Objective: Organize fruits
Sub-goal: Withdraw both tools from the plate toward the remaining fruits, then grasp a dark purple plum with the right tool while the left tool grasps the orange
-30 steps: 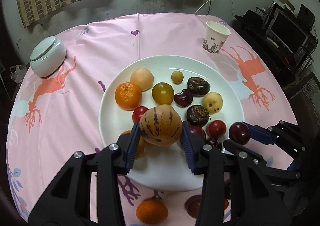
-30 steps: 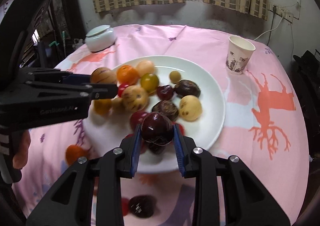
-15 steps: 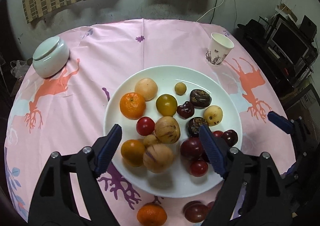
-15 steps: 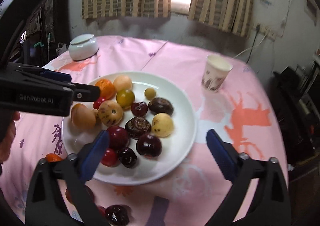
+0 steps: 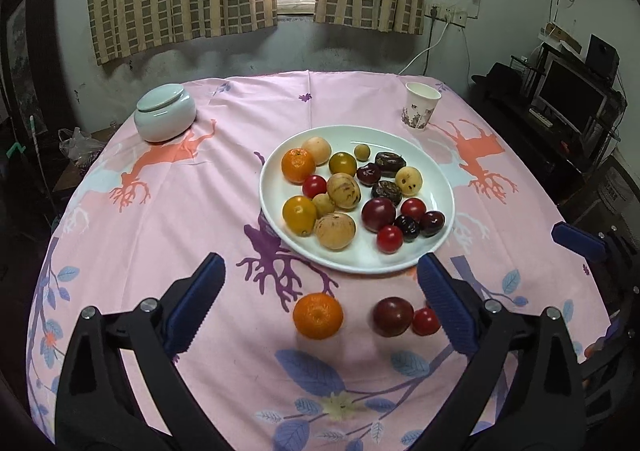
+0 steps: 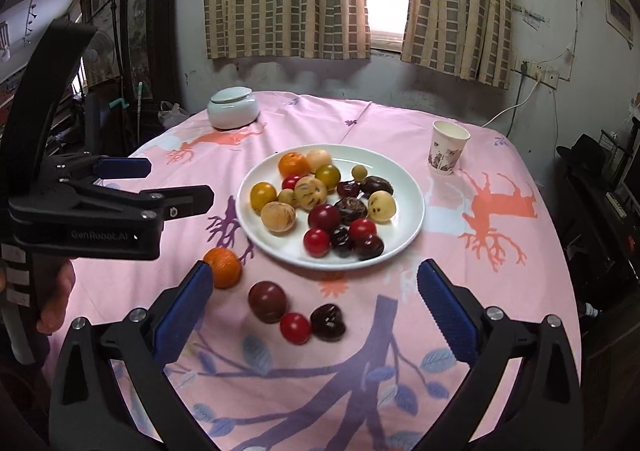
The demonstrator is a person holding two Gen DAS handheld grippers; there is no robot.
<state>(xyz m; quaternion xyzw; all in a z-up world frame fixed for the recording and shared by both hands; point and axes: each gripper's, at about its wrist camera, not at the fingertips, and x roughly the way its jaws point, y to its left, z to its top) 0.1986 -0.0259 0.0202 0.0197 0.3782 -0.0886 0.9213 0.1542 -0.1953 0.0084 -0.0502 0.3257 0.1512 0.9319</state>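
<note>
Altogether — four fruits [image 6: 294, 307] off-plate.

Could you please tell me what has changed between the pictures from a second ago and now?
The left gripper let go of the striped tan fruit, the right gripper released the dark plum; both fruits now lie on the white plate. Both grippers opened and drew back. The orange, paper cup and lidded jar stayed put.

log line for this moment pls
left gripper open, empty | right gripper open, empty | orange, plum off plate
</note>
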